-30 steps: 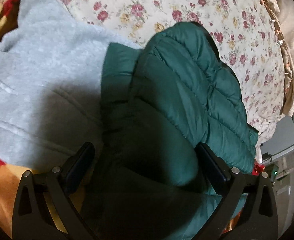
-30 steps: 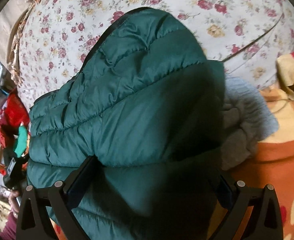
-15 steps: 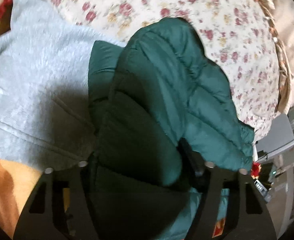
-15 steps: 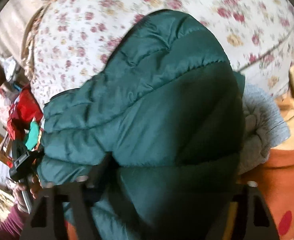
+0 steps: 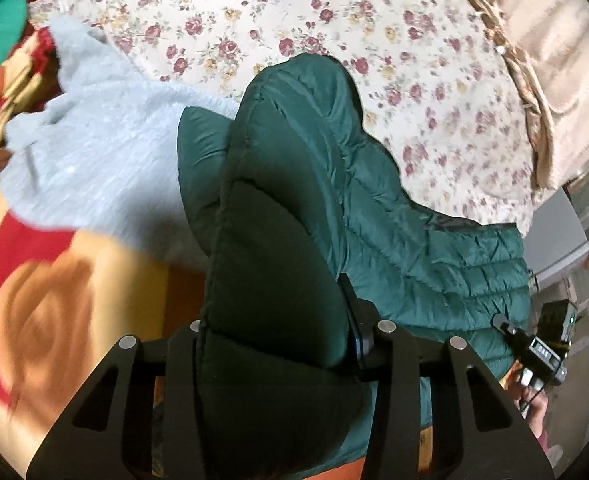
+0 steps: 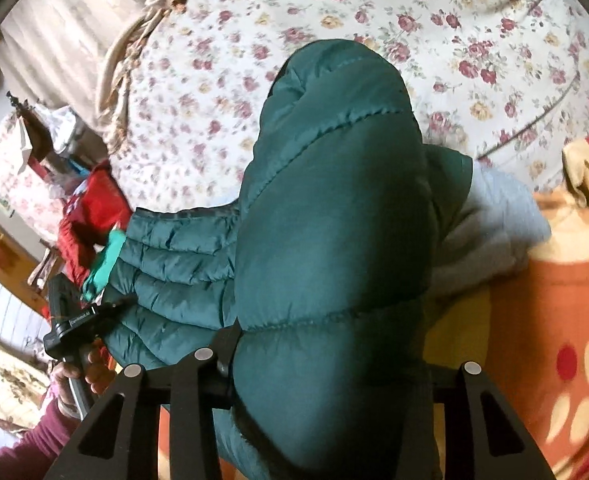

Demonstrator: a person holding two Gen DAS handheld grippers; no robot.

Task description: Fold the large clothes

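Note:
A dark green quilted puffer jacket (image 5: 374, 208) lies on the bed, partly over a pale grey fleece garment (image 5: 94, 140). My left gripper (image 5: 274, 320) is closing on a thick fold of the jacket's near edge, which bulges up between its fingers and is lifted. My right gripper (image 6: 326, 352) is closing the same way on another fold of the jacket (image 6: 334, 160), with the fleece (image 6: 490, 224) to its right. Padding hides the fingertips of both grippers.
A floral bedspread (image 5: 334, 20) (image 6: 454, 20) covers the far bed. An orange and red patterned blanket (image 5: 54, 300) (image 6: 554, 320) lies underneath, close to me. Beige curtains (image 5: 554, 60) hang beyond the bed. A hand on the other gripper's handle (image 6: 74, 320) shows at the left edge.
Both grippers went from wide open around the jacket's edge to pinching it. Both have risen and pulled back, drawing the jacket up into a ridge.

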